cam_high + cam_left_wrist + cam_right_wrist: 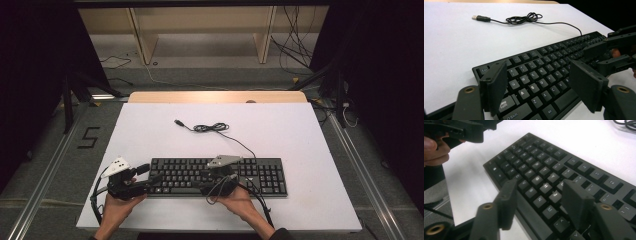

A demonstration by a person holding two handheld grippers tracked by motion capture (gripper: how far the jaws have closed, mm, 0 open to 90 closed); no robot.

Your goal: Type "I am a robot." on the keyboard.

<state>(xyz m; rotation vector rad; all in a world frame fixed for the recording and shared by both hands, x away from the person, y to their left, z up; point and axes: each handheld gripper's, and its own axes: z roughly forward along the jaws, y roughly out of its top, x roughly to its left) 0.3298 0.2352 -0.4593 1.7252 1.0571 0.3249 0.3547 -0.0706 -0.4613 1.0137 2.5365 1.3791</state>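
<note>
Keyboard [218,176] flat along table [150,130] near edge | left gripper [537,83], right gripper [539,200] jaws apart, empty, poised over keys | cable [212,128] slack behind, unplugged.

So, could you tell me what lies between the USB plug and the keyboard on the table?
In the high view, bare white table separates the USB plug from the keyboard; their cable coils beside it.

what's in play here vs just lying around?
In play:
keyboard
left claw, open over the left-end keys
right claw, open over the middle keys

Lying about:
keyboard's coiled cable and USB plug, loose on the white table
wooden shelf behind
</note>
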